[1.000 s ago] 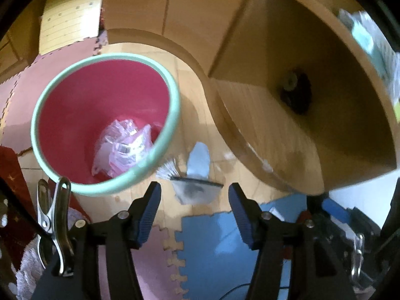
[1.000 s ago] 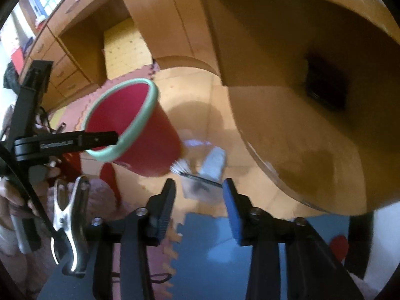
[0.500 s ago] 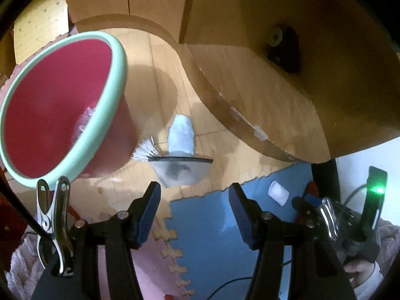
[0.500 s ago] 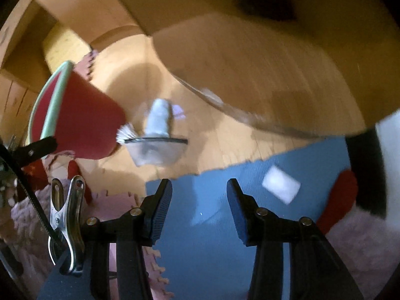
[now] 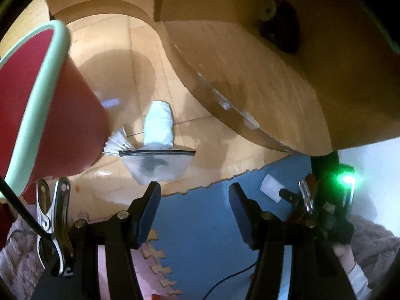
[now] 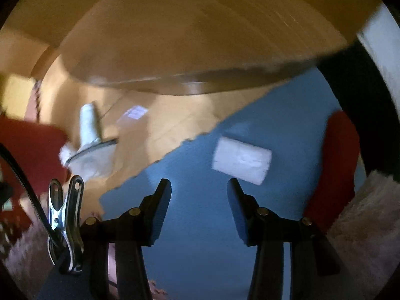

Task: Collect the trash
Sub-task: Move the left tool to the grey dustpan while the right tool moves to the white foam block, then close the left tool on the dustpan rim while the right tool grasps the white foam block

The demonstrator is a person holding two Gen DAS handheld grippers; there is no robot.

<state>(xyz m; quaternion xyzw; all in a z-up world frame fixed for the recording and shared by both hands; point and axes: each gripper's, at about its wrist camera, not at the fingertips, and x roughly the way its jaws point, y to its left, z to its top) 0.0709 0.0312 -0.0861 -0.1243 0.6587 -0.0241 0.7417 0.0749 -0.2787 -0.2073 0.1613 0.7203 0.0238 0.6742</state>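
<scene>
Left wrist view:
Left gripper [image 5: 193, 193]: jaws apart, nothing between them, above the blue mat [image 5: 205, 237].
Red bin [image 5: 50, 125]: at left, mint rim, on the wooden floor [image 5: 140, 57].
Clear zip bag [image 5: 157, 165]: flat on the floor beside the bin.
White wrapper [image 5: 271, 191]: on the mat, near the right gripper [image 5: 287, 195].

Right wrist view:
Right gripper [image 6: 200, 192]: jaws have just been opening, empty.
White wrapper [image 6: 241, 160]: on the mat, just beyond the right fingertip.
Zip bag [image 6: 92, 160]: blurred, far left.

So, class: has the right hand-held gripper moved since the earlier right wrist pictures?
Yes. The right hand-held gripper has dropped toward the blue mat, nearing the white wad; its jaws, just opening, hold nothing.
</scene>
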